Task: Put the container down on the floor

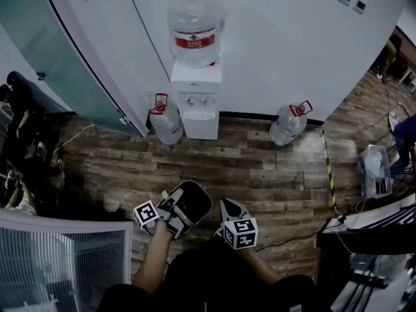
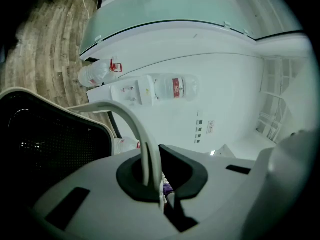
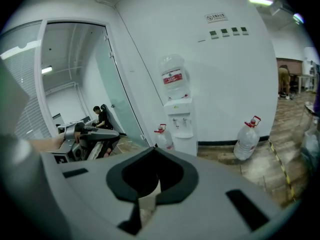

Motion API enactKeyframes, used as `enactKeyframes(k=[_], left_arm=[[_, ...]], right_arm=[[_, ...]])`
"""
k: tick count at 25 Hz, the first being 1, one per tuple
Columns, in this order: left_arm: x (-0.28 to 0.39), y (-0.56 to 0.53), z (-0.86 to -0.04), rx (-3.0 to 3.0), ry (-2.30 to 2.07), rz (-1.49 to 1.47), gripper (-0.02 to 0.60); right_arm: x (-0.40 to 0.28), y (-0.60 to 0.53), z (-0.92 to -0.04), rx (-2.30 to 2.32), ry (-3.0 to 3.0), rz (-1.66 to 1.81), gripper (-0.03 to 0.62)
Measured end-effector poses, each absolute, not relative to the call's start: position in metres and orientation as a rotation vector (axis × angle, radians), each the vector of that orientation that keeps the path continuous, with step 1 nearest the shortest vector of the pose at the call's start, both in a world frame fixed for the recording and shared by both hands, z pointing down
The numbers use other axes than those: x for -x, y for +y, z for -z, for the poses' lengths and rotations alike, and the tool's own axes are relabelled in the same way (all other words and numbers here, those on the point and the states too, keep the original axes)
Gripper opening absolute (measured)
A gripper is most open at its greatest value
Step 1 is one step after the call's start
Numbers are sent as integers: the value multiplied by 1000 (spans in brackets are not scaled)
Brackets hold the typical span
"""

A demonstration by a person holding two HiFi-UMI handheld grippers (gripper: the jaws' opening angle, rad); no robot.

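Observation:
The container [image 1: 190, 203] is a black mesh bin with a white rim, held in the air over the wooden floor [image 1: 260, 168] in front of me. My left gripper [image 1: 168, 217] is shut on its white rim [image 2: 131, 118], which runs up through the jaw gap. The black mesh wall [image 2: 47, 144] fills the left of the left gripper view. My right gripper [image 1: 229, 210] hangs just right of the container, apart from it. Its jaws [image 3: 147, 196] are shut with nothing between them. In the right gripper view the left gripper [image 3: 75, 146] and the container [image 3: 100, 135] show at the left.
A white water dispenser [image 1: 197, 99] stands at the wall ahead with a water bottle [image 1: 166, 121] beside it and another [image 1: 288, 123] further right. A glass partition [image 1: 58, 51] is at the left, a white mesh rack [image 1: 65, 259] at my lower left, a desk [image 1: 374, 229] at the right.

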State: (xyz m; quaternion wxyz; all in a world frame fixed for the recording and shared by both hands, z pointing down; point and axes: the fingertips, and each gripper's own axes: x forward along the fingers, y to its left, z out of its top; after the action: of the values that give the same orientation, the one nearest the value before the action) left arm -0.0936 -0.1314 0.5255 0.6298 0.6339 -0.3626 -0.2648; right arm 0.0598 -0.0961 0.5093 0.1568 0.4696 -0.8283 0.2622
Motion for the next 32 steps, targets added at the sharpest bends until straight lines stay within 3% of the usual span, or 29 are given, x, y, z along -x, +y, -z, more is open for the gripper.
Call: enactKeyframes(k=[32], left_arm=[[77, -326, -558, -1504, -702, 406, 12]], right_arm=[[-51, -281, -521, -1452, -2250, -778, 9]])
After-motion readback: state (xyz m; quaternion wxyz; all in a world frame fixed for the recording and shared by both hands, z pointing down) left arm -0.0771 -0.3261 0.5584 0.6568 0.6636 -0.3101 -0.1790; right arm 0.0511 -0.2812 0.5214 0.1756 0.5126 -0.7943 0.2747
